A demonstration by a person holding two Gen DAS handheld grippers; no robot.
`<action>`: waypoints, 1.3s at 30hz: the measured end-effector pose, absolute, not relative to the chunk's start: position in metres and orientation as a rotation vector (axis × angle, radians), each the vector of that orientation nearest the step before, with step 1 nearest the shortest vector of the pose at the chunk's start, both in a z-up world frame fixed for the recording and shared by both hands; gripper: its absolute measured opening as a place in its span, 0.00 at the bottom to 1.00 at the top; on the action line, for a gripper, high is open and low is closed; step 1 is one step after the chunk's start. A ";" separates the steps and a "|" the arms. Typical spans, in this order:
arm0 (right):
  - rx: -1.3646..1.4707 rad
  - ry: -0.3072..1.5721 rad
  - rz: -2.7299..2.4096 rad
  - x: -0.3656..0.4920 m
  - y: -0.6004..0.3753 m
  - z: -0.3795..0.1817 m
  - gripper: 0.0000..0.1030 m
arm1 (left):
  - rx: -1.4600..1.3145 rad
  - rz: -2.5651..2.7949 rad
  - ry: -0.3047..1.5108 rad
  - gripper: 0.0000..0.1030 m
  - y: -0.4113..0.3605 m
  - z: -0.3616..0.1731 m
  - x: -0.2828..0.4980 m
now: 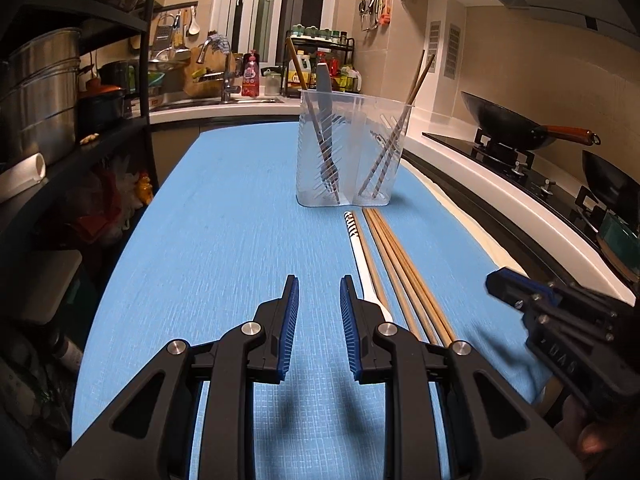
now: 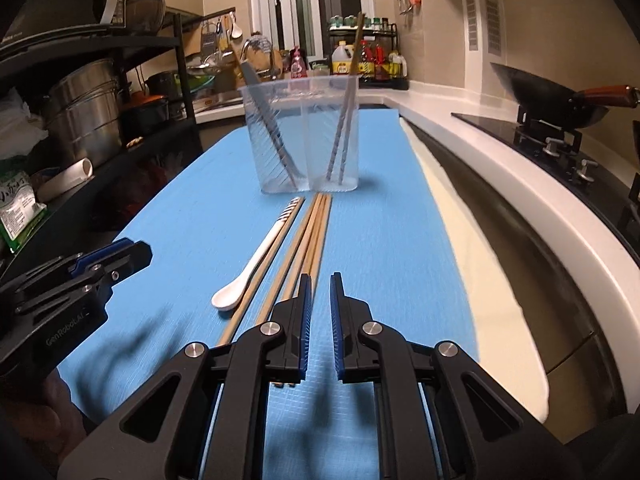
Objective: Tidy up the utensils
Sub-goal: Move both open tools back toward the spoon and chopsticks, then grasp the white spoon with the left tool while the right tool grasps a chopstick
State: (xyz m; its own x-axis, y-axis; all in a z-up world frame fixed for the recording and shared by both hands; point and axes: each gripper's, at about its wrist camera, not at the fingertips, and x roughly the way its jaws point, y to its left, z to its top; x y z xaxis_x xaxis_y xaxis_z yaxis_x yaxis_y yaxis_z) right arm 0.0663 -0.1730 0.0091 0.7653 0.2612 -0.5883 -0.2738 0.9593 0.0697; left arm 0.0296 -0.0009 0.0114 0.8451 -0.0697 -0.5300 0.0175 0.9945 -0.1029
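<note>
A clear two-part utensil holder (image 1: 352, 152) (image 2: 304, 140) stands upright on the blue mat (image 1: 220, 240). Its left part holds a grey utensil and a chopstick, its right part a pair of chopsticks. In front of it lie a white spoon (image 1: 358, 248) (image 2: 256, 264) and several wooden chopsticks (image 1: 400, 264) (image 2: 308, 236), side by side. My left gripper (image 1: 319, 280) (image 2: 140, 252) hangs low just left of the spoon, open and empty. My right gripper (image 2: 320, 278) (image 1: 496, 280) is over the chopsticks' near ends, with a narrow gap and nothing between its pads.
A white counter runs along the right with a black hob and a wok (image 1: 516, 128) (image 2: 560, 100). A dark shelf rack with steel pots (image 1: 44, 88) stands on the left. Sink, bottles and a spice rack (image 1: 320, 64) line the back.
</note>
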 end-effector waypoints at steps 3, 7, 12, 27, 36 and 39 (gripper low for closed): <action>-0.023 0.684 0.302 0.073 -0.170 -0.001 0.10 | -0.092 -0.056 0.563 0.21 -0.002 0.011 0.029; -0.017 0.741 0.306 0.081 -0.168 -0.011 0.10 | -0.093 -0.060 0.567 0.21 0.000 0.009 0.028; -0.049 0.802 0.301 0.083 -0.163 -0.025 0.11 | -0.116 -0.069 0.587 0.21 0.003 0.004 0.032; -0.062 0.824 0.243 0.074 -0.180 -0.023 0.05 | -0.241 -0.135 0.699 0.21 -0.014 -0.022 0.067; -0.052 0.828 0.224 0.073 -0.185 -0.023 0.05 | -0.205 -0.069 0.798 0.22 -0.034 -0.032 0.083; -0.057 0.826 0.222 0.073 -0.184 -0.023 0.05 | -0.166 -0.070 0.788 0.21 -0.040 -0.032 0.078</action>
